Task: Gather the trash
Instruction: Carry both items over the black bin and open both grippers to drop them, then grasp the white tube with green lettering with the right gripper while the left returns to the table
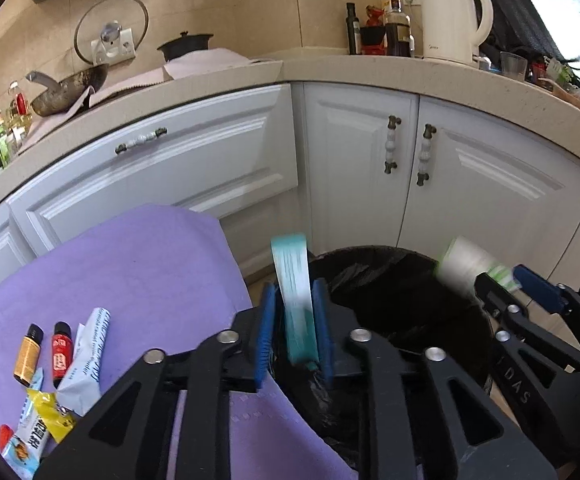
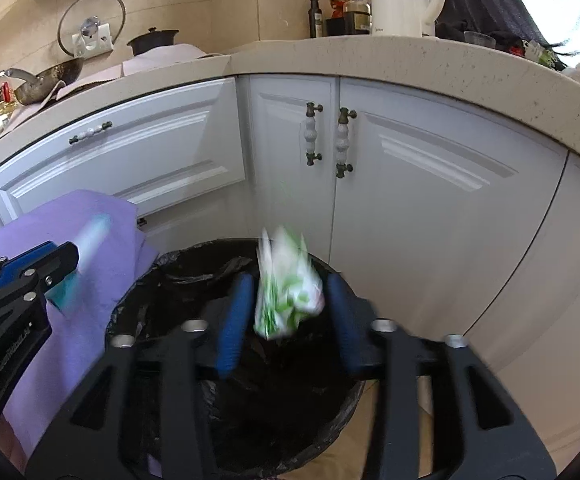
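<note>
From the left wrist, our left gripper hangs over the near rim of the black-lined trash bin, jaws parted around a blurred teal-and-white packet that looks loose between the pads rather than pinched; more wrappers wait on the purple cloth to the left. From the right wrist, our right gripper stands spread above the bin's mouth, a crumpled green-and-white wrapper blurred between its pads and apparently free of both. To do this well, we judge, both hands should stay centred over the liner and keep their jaws wide until each piece drops clear inside.
</note>
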`<control>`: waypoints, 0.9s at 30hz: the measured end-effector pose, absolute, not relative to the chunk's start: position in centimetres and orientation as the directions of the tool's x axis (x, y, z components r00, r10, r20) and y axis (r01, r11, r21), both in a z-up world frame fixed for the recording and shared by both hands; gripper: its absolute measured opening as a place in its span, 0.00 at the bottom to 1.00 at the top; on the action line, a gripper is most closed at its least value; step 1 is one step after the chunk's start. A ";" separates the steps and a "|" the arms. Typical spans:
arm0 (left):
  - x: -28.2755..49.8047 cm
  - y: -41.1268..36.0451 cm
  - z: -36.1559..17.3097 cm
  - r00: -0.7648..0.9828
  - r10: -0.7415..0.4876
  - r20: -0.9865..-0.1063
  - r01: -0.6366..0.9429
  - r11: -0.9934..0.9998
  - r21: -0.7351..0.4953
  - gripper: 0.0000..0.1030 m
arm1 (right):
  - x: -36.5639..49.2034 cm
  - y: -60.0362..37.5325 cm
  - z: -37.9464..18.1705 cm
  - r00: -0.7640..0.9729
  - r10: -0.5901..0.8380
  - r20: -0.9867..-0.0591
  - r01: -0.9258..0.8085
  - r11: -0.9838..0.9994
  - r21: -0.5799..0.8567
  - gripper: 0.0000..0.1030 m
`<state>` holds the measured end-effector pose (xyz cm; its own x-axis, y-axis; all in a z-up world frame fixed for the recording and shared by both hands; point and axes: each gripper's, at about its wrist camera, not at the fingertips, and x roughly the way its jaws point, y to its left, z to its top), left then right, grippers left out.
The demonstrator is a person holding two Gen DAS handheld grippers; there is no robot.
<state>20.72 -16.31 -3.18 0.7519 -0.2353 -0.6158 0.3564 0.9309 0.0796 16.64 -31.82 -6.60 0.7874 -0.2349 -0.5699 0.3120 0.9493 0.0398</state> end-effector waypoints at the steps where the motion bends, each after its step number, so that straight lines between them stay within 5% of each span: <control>1: 20.8 -16.2 -3.2 0.751 -0.233 -0.618 0.352 0.933 0.077 0.34 | 16.6 -31.9 -6.7 0.787 -0.243 -0.567 0.320 0.947 0.039 0.50; 27: 14.2 -4.4 0.9 0.801 -0.132 -0.584 0.202 0.978 0.057 0.37 | 10.4 -21.8 -4.4 0.807 -0.120 -0.579 0.191 0.980 0.062 0.50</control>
<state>14.18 -4.40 0.88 0.8011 -0.1318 -0.5839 0.2022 0.9777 0.0568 10.35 -21.82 -4.36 0.8066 -0.1203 -0.5787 0.1909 0.9796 0.0624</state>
